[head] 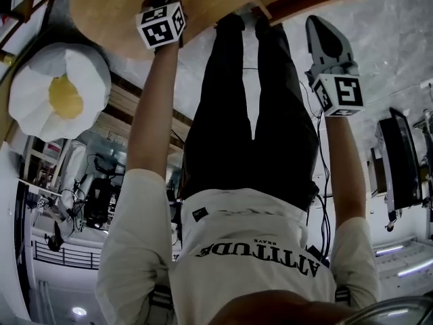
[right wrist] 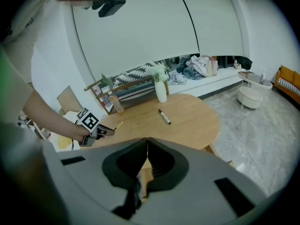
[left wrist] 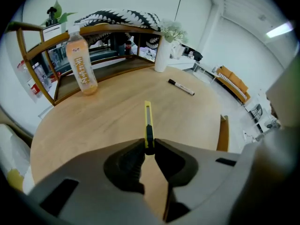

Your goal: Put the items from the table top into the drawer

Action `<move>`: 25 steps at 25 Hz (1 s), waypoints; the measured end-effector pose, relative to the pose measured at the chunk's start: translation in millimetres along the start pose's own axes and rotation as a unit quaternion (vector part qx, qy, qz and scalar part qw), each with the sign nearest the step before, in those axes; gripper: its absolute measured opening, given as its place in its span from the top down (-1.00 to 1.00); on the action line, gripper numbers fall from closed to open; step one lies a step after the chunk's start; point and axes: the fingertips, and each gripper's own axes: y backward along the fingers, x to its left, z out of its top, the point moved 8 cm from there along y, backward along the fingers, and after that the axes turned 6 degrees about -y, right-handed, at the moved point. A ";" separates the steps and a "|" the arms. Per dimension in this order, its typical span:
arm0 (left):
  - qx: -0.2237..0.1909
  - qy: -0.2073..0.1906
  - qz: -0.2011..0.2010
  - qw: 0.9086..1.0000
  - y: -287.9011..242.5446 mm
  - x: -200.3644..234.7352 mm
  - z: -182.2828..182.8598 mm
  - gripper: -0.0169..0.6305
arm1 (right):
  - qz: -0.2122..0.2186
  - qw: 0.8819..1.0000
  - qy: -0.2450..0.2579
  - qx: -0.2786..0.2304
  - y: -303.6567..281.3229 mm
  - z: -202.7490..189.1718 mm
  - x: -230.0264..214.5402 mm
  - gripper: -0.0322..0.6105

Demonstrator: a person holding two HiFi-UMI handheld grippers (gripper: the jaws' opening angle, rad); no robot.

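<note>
Left gripper view, left to right: bottle (left wrist: 82,64) with an orange label stands upright at the back left of the desk (left wrist: 108,121), right by the curved wooden rail (left wrist: 28,55). Centre: left tool (left wrist: 149,146) is clamped on the black end of a yellow utility knife (left wrist: 148,118). The knife's yellow body sticks straight out ahead of the jaws, over the desk top. Behind it a white vase (left wrist: 161,55) with pale flowers stands at the back edge. Just right of the vase a black marker (left wrist: 181,87) lies flat on the desk, well apart from the knife. Far right: a wooden panel (left wrist: 223,132) stands on edge at the desk's rim; can't tell if that is the drawer.

Right gripper view: left tool shows at the left, at the desk's near left edge, with the knife's yellow tip poking out of it toward the desk. Bottle, vase and marker sit beyond, marker near mid-desk. Right tool (right wrist: 145,142) has its jaws together, tips touching, nothing between them. It's off the desk's near side.

Head view: both of the person's arms reach forward, the left tool's marker cube over the desk edge, right tool off to the right above the grey floor (head: 392,39). A white flower-shaped cushion (head: 57,90) with a yellow centre lies at far left.
</note>
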 end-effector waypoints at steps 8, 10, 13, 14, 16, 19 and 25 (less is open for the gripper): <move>0.011 -0.050 -0.026 0.998 -4.3 -54.4 0.4 0.72 | -0.010 1.000 -0.014 0.002 20.6 -14.4 -25.0 0.84; 0.014 -0.063 -0.033 0.997 -6.7 -69.4 -0.8 0.72 | -0.013 1.000 -0.020 0.000 26.1 -21.1 -34.0 0.84; 0.016 -0.080 -0.044 0.996 -9.5 -91.1 -0.7 0.72 | -0.017 0.999 -0.028 -0.001 34.7 -28.3 -42.7 0.84; 0.016 -0.086 -0.049 0.995 -10.3 -97.8 -0.1 0.71 | -0.018 0.999 -0.031 -0.001 37.1 -29.8 -44.6 0.84; 0.016 -0.095 -0.057 0.994 -12.6 -110.4 2.1 0.72 | -0.019 0.999 -0.036 0.000 40.6 -32.2 -48.3 0.84; 0.018 -0.107 -0.068 0.992 -17.6 -130.7 4.7 0.72 | -0.019 0.999 -0.040 -0.002 45.2 -36.9 -56.7 0.84; 0.024 -0.139 -0.093 0.986 -28.6 -167.9 1.8 0.71 | -0.032 0.998 -0.061 0.011 57.1 -51.1 -74.2 0.84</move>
